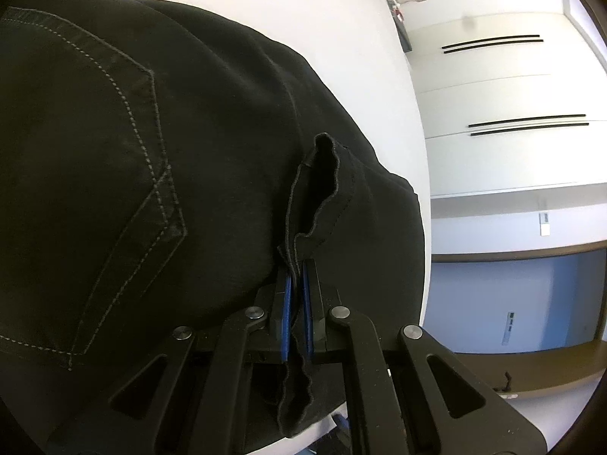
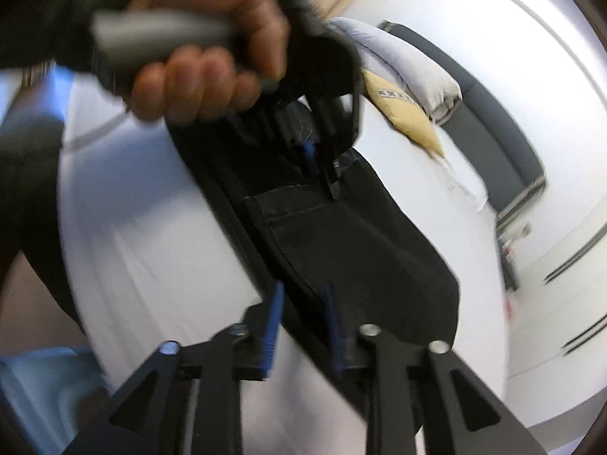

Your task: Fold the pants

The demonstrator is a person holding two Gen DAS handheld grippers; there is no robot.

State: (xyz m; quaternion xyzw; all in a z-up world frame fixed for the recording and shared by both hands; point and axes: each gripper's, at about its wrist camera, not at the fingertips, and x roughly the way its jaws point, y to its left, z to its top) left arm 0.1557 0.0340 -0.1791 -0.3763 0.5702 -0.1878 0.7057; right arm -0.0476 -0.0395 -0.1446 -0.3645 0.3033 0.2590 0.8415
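Black pants (image 1: pixel 114 151) with a stitched back pocket lie on the white table (image 1: pixel 341 38). My left gripper (image 1: pixel 297 269) is shut on a bunched seam edge of the pants near the table's right edge. In the right wrist view the pants (image 2: pixel 360 258) stretch as a folded band across the table (image 2: pixel 151 227). My right gripper (image 2: pixel 303 295) stands open with the band's near edge between its blue pads, which do not press on it. At the band's far end a person's hand (image 2: pixel 205 57) holds the left gripper (image 2: pixel 322 178) on the cloth.
White cabinet fronts (image 1: pixel 512 94) and a blue panel (image 1: pixel 512 295) stand beyond the table's edge. A dark bench (image 2: pixel 504 132) with a grey cushion (image 2: pixel 409 60) and a yellow cushion (image 2: pixel 402 110) lies past the table's far side. The right wrist view is blurred.
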